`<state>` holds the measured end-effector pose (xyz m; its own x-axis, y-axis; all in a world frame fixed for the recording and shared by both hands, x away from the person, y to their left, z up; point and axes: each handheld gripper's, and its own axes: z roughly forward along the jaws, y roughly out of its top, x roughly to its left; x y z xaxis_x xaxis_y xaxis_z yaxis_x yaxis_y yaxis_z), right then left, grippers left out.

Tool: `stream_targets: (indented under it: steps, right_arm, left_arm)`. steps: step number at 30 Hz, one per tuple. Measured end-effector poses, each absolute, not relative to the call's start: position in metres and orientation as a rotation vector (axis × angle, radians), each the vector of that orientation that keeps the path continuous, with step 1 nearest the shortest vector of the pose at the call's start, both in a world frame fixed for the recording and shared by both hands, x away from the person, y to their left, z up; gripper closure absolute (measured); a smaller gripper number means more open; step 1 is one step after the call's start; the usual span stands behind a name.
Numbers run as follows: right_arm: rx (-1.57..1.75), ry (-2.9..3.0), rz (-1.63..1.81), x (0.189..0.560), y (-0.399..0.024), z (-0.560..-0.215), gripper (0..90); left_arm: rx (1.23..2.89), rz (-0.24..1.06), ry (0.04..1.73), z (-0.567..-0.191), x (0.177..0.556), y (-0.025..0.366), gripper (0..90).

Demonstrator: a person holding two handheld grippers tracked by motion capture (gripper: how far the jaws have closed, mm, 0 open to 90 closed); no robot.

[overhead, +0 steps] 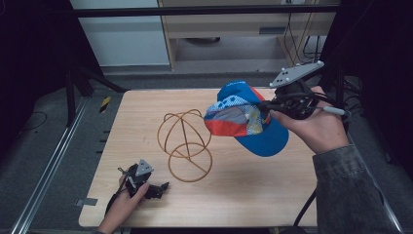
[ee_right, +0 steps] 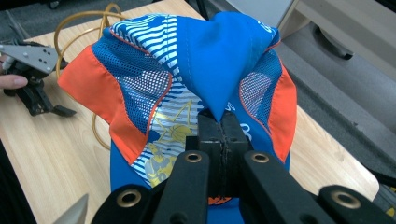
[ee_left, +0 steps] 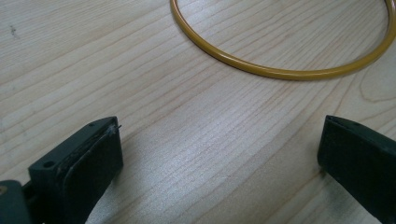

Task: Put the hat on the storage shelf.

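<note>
Right gripper [overhead: 265, 105] was at centre right of the high view, raised off the table [overhead: 253, 195], jaws clamped on a pinch of blue fabric of the cap [overhead: 246, 122]. In the right gripper view the cap [ee_right: 187, 84] hung across the middle of the frame, fabric nipped between the closed jaws at lower centre. Cap sat just right of the wire hat stand [overhead: 185, 146] at frame centre, overlapping its upper right. Left gripper [overhead: 163, 187] rested on the table at lower left, jaws apart, nothing between them; the stand's yellow base ring [ee_left: 280, 72] lay ahead, at upper right of its view.
</note>
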<state>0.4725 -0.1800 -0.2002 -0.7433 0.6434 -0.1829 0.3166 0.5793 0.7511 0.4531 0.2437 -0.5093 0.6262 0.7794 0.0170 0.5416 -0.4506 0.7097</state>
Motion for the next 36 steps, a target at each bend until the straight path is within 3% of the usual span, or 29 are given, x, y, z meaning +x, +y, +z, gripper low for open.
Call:
stream_targets:
  steps: [15, 36]
  right_arm:
    - [0.696, 2.329, 1.069, 0.475, -0.154, -0.176, 90.0]
    - [0.604, 2.360, 1.157, 0.491, -0.097, -0.178, 90.0]
  left_arm:
    - [2.164, 0.450, 1.031, -0.509, 0.453, 0.244, 0.0]
    - [2.166, 0.451, 1.030, -0.509, 0.453, 0.244, 0.0]
